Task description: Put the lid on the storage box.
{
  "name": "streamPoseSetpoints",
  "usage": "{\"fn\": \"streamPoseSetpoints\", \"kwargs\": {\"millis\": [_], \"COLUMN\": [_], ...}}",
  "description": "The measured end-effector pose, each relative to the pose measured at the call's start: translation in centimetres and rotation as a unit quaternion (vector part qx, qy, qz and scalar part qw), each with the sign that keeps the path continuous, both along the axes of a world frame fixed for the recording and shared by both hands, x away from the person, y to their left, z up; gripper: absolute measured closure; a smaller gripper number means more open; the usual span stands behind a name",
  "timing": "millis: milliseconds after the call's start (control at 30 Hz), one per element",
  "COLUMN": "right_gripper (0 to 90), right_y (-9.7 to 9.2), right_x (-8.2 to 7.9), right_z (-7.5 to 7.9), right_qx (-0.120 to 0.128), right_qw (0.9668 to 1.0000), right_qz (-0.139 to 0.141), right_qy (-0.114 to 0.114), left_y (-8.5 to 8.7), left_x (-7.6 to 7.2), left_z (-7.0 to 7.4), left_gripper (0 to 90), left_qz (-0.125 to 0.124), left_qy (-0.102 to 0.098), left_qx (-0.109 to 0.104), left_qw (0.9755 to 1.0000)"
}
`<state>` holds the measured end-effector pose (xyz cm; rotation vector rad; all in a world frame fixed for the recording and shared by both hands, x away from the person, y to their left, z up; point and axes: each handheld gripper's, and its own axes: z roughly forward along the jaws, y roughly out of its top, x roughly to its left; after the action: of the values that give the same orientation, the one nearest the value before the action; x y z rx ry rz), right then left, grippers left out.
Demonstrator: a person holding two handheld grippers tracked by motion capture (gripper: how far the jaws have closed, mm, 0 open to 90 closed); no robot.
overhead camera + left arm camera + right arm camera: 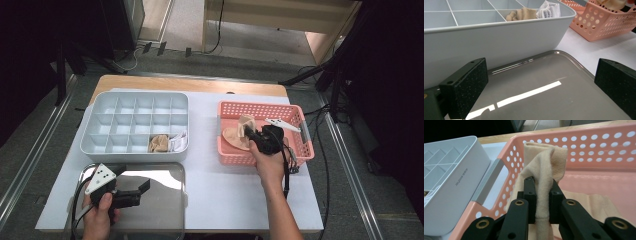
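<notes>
Beige sock [544, 170] is what I'm pinching with my right gripper [542, 195], inside the pink basket [300, 145] at its left end. I'm holding my left gripper [541, 87] spread over the metal tray [564, 75] at the bench's near-left corner.

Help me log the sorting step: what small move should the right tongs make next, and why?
Probably lift: the right tongs are shut on the beige sock, still inside the pink basket, and the divided organiser has open compartments.
</notes>
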<state>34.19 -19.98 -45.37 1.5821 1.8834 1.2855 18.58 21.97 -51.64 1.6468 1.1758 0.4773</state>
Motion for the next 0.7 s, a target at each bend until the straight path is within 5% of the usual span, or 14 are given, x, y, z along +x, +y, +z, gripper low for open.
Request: {"fn": "streamPoseSetpoints", "kwargs": {"millis": [333,700], "right_gripper": [82.3,82.2], "right_y": [-0.4,-0.2], "right_x": [-2.8,-6.2], "right_z": [0.2,1.2], "right_qx": [0.006,0.016], "right_qw": [0.9976,0.9929], "right_qz": [0.024,0.041], "right_qy": [-0.065,-0.110], "left_y": [-0.2,-0.5], "left_x": [0.0,-0.2], "left_z": [0.0,0.0], "left_gripper": [0.0,0.0], "left_qz": [-0.003,-0.007], "left_qy": [0.003,0.002], "left_qx": [0.002,0.001], "left_qw": [1.0000,1.0000]}}
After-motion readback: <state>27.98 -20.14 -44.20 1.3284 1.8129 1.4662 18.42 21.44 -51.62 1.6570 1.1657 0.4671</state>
